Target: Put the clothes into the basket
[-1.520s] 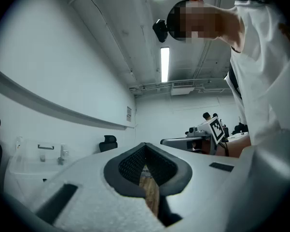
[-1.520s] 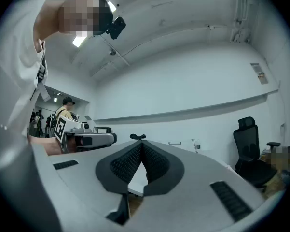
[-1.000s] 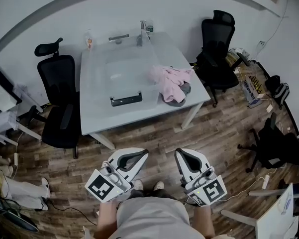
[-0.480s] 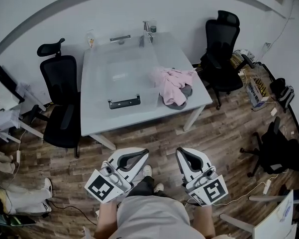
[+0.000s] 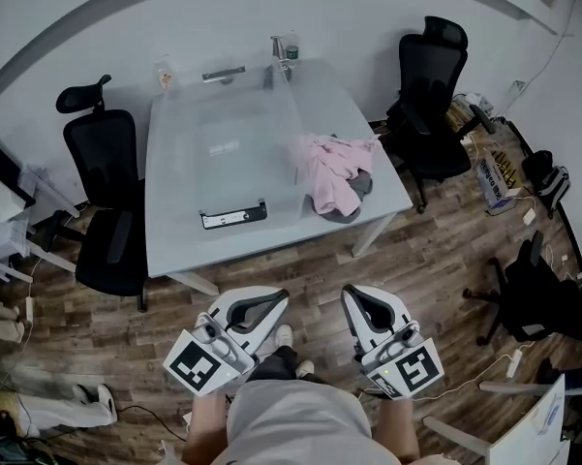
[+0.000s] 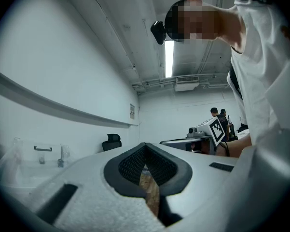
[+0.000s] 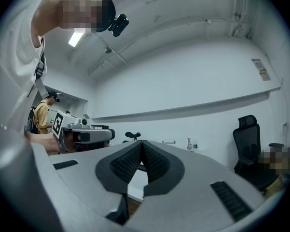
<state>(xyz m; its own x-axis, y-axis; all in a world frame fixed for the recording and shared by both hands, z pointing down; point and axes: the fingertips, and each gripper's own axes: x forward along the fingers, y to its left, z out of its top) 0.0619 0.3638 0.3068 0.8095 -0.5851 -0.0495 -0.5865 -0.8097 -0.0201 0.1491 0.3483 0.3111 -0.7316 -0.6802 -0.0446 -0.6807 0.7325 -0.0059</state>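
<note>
We hold the left tongs point(image 5: 274, 301) and the right tongs point(image 5: 355, 296) low and close to our tummy, side by side. Both point level at the tabletop point(image 5: 174, 245) ahead. Both tongs are squeezed shut, and there is nothing in them. We think they are tucked in like this because there is nothing near enough to grab. The job has not begun.

The pink clothes point(image 5: 331, 168) lie in a heap well ahead of the tongs, nearer the right tongs than the left. They rest partly on a dark grey thing point(image 5: 361, 180); we cannot tell what it is. The see-through basket point(image 5: 232, 214) stands well ahead of the left tongs, in the middle of the tabletop. One end of the heap seems to lean on the basket's side. So the clothes are just beside the basket, and the trip should be short once we have them.

Bare wooden floor point(image 5: 300, 260) lies between the tongs and the tabletop, so we are too far away to reach. We will likely need to step closer and open the right tongs first. Clothes are soft and floppy, so a thick bunch is best to pinch.

A black chair point(image 5: 107, 163) stands off to the left of the left tongs, and another black chair point(image 5: 428, 85) off to the right of the right tongs. Neither blocks the way.
</note>
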